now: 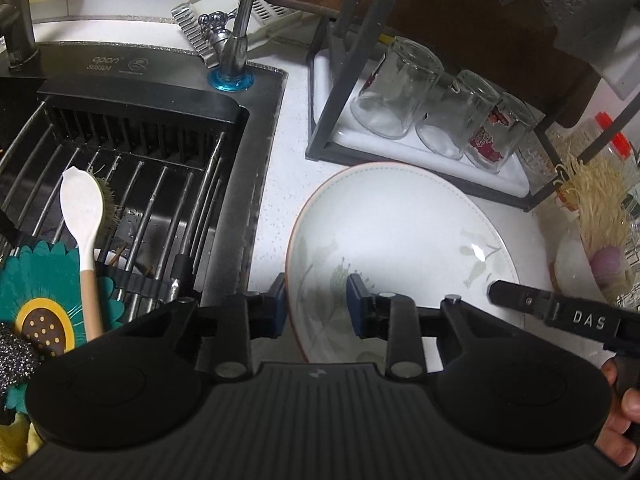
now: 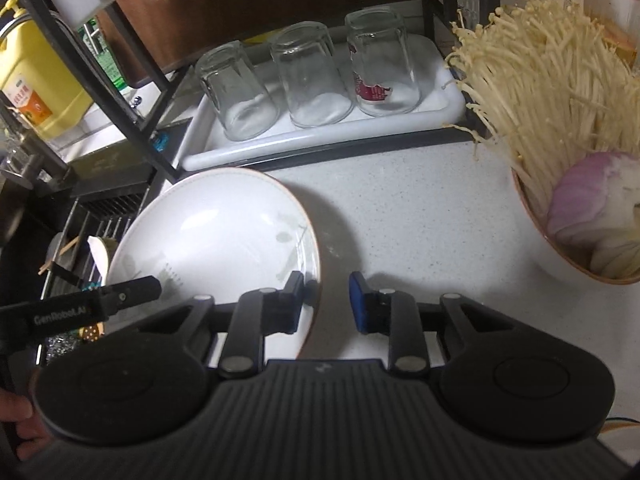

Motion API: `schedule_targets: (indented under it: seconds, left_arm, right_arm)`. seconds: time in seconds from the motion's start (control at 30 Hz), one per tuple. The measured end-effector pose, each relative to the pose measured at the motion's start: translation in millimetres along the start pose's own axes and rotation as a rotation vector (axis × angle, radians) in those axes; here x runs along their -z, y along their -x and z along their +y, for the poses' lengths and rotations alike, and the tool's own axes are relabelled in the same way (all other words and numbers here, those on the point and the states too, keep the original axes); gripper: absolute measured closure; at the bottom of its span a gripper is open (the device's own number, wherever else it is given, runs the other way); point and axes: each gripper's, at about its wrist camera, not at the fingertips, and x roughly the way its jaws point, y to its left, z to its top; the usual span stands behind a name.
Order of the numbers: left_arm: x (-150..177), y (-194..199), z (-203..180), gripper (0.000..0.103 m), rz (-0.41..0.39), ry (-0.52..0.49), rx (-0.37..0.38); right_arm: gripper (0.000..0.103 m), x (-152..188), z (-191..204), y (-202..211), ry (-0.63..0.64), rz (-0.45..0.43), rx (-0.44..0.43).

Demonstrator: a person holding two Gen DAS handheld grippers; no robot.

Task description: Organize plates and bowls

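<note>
Each gripper straddles the plate (image 1: 400, 240) rim: left gripper (image 1: 316, 306) lower centre, right gripper (image 2: 326, 300) likewise, jaws narrow, contact unclear. Upturned glasses (image 2: 308, 80) sit above; a bowl of enoki mushrooms (image 2: 560, 92) crowds the right edge.

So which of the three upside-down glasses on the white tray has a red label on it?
The end glass, nearest the enoki mushrooms. It carries a torn red label; the middle glass and the far-end glass are plain and clear.

My plate (image 1: 400, 232) is white with a thin brown rim and faint green leaf sprigs. Left of the plate, my black tongs (image 1: 316, 304) wear blue pads, and past them a teal-petalled yellow flower mat (image 1: 36, 300) lies in the dark sink (image 1: 160, 208).
</note>
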Motion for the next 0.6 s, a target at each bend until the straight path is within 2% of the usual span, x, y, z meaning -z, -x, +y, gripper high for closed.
schedule_targets:
  seconds: [0.03,0.07,0.17,0.43,0.6]
  left_arm:
    - [-1,-1,0,0.071,0.003,-0.002,-0.003]
    - [-2,-2,1,0.076,0.004,-0.002,-0.006]
    - [-6,-4,6,0.080,0.010,0.030,0.007]
    - [-4,4,2,0.080,0.044,-0.002,0.011]
    - [1,18,-2,0.080,0.071,0.016,0.043]
  right_arm:
    - [0.079,0,0,0,0.009,-0.002,-0.007]
    - [0.086,-1,1,0,0.017,-0.003,-0.017]
    - [0.087,-2,2,-1,0.025,-0.006,-0.044]
    - [0.086,-2,-4,7,0.017,-0.012,-0.088]
    - [0.086,1,-9,26,-0.003,-0.029,-0.117]
